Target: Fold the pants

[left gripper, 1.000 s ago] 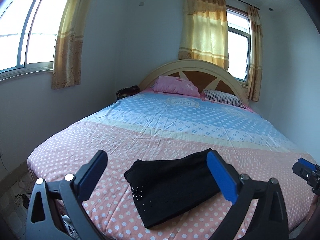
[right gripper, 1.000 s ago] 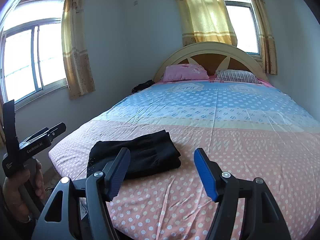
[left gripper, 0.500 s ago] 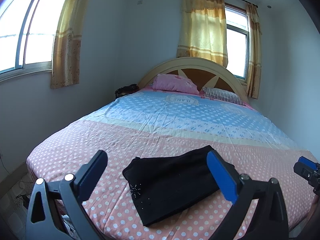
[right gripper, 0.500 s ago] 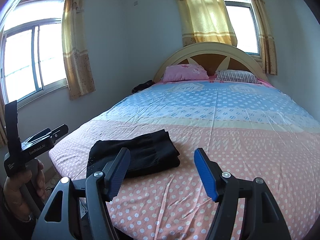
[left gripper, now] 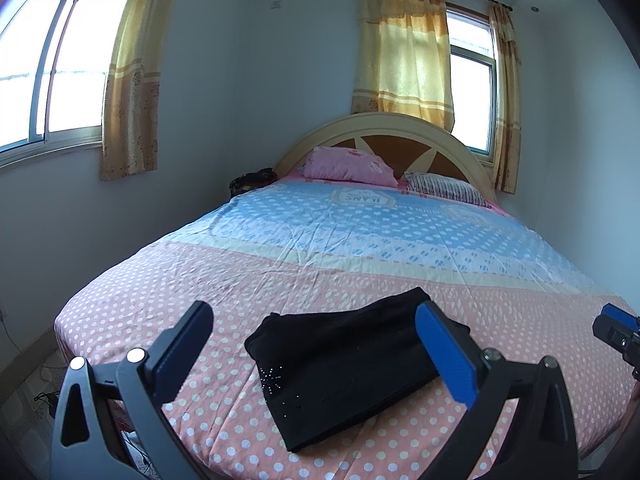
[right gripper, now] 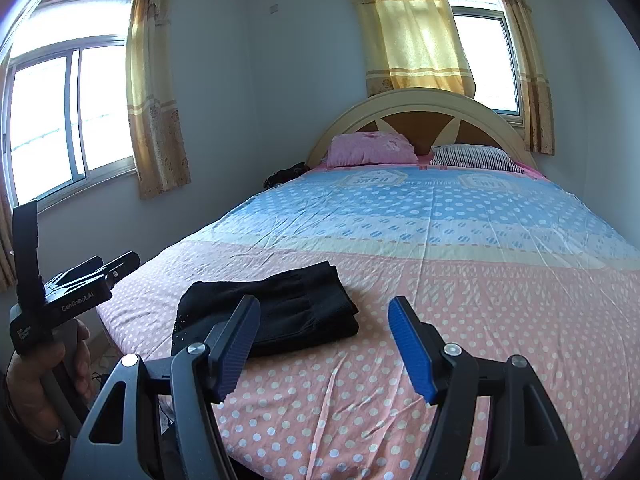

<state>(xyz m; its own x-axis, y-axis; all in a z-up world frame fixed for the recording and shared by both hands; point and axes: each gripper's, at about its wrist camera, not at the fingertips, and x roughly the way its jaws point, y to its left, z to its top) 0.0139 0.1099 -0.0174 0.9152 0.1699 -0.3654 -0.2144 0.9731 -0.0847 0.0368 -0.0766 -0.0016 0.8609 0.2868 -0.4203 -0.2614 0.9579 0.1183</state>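
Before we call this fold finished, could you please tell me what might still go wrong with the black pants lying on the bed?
1. The folded black fabric pants lie close to the near edge of the pink polka-dot bedsheet, so a nudge might slide them off.
2. The top layers look loosely stacked with uneven edges in the right wrist view, so they may spring open.
3. Both the left gripper and the right gripper are open and hold nothing, so a re-grip could disturb the stack.

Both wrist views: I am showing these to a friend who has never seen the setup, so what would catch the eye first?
Probably the black folded pants, a dark block on the pink dotted foot of the bed. Next, the open blue-padded left claw and right claw, held apart from the pants. Beyond, a pink pillow against the arched headboard.
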